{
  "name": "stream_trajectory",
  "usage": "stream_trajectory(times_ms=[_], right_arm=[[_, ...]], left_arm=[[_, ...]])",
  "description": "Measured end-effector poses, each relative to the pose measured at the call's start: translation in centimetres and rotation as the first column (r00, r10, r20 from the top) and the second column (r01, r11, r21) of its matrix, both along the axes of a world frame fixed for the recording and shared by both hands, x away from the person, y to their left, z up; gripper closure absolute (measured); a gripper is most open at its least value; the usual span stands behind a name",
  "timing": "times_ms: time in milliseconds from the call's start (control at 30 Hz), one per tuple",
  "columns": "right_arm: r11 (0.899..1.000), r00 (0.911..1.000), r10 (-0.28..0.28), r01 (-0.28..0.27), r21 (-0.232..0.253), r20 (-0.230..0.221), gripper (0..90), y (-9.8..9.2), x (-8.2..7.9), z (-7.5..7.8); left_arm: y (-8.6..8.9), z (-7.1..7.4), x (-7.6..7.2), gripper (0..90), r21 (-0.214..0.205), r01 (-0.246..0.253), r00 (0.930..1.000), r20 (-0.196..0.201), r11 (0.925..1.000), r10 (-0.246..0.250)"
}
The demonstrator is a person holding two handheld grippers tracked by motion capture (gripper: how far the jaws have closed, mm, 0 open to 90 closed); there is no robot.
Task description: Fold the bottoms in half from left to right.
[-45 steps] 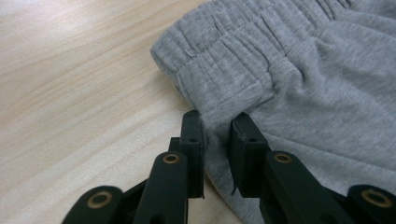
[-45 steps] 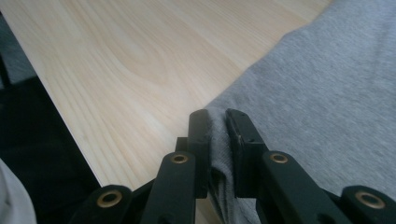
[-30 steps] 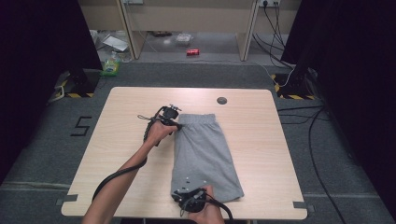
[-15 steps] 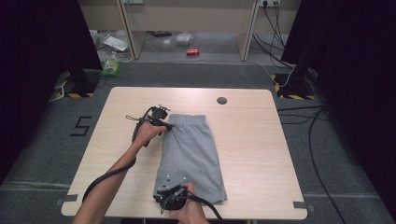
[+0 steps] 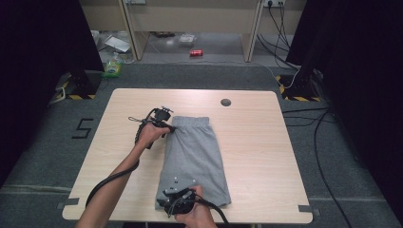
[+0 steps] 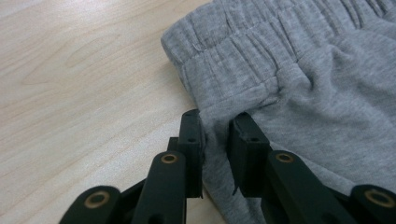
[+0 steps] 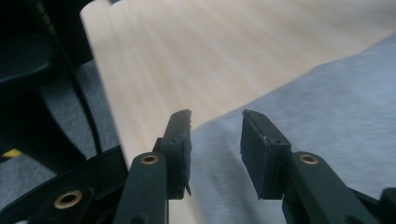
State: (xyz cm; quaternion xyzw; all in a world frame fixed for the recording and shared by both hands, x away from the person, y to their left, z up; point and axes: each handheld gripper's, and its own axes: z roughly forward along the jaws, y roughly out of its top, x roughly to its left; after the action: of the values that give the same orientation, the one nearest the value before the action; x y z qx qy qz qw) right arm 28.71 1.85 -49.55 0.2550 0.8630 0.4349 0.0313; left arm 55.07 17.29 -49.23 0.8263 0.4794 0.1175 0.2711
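Grey shorts (image 5: 195, 152) lie flat on the wooden table (image 5: 266, 142), waistband at the far end and hems towards me. My left gripper (image 5: 167, 127) is at the waistband's left corner. In the left gripper view its jaws (image 6: 215, 121) are pinched on the side edge of the shorts (image 6: 303, 93) just below the elastic band. My right gripper (image 5: 173, 202) is at the near left hem. In the right gripper view it stands open (image 7: 216, 119) over the edge of the shorts (image 7: 327, 107), and no cloth is caught between the jaws.
A dark round grommet (image 5: 225, 102) sits in the table's far middle. The table's near left edge (image 7: 100, 98) lies close to the right gripper. On the floor behind are a red can (image 5: 196, 52) and, at the right, cables (image 5: 304, 114).
Both grippers moved left and drew the shorts leftward across the table. In the last half second the shorts have stayed in place.
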Motion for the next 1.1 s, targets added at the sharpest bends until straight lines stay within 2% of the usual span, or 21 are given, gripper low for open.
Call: stream_trajectory(times_ms=[167,367,467,533,667,833,933,1100], right_arm=[[0.998,0.9984,-0.057,0.057,0.015,0.001,59.6,-1.5,1.6,0.7],[0.988,0.9881,-0.153,0.153,0.02,0.014,56.3,-4.2,4.0,1.8],[0.979,0.9786,-0.204,0.203,0.022,0.031,54.5,-5.7,5.3,2.3],[0.969,0.9681,-0.248,0.248,0.015,0.035,53.4,-6.7,6.1,2.6],[0.954,0.9531,-0.299,0.299,0.009,0.044,51.0,-8.3,7.5,3.0],[0.939,0.9386,-0.342,0.343,-0.019,0.044,47.9,-10.1,9.4,3.2],[0.927,0.9266,-0.374,0.375,-0.013,0.034,47.9,-11.2,10.9,3.0],[0.914,0.9138,-0.406,0.406,-0.011,0.024,47.5,-12.3,12.9,3.2]], left_arm=[[0.0,0.0,0.0,75.2,0.001,-0.005,1.0,0.001,1.0,0.005],[-0.1,0.0,-0.1,75.2,0.0,-0.009,1.0,0.002,1.0,0.009],[-0.1,0.0,-0.1,75.1,0.001,-0.011,0.9999,0.0,0.9999,0.011],[-0.1,0.0,0.0,75.1,0.0,-0.012,0.9999,-0.002,0.9999,0.012],[-0.1,0.0,0.0,75.1,-0.002,-0.014,0.9999,-0.003,0.9999,0.014],[-0.1,0.0,0.0,75.1,-0.001,-0.018,0.9998,-0.006,0.9998,0.018],[-0.2,0.1,0.0,75.1,0.004,-0.02,0.9998,-0.01,0.9998,0.02],[-0.2,0.0,0.0,75.1,0.003,-0.021,0.9997,-0.01,0.9998,0.021]])
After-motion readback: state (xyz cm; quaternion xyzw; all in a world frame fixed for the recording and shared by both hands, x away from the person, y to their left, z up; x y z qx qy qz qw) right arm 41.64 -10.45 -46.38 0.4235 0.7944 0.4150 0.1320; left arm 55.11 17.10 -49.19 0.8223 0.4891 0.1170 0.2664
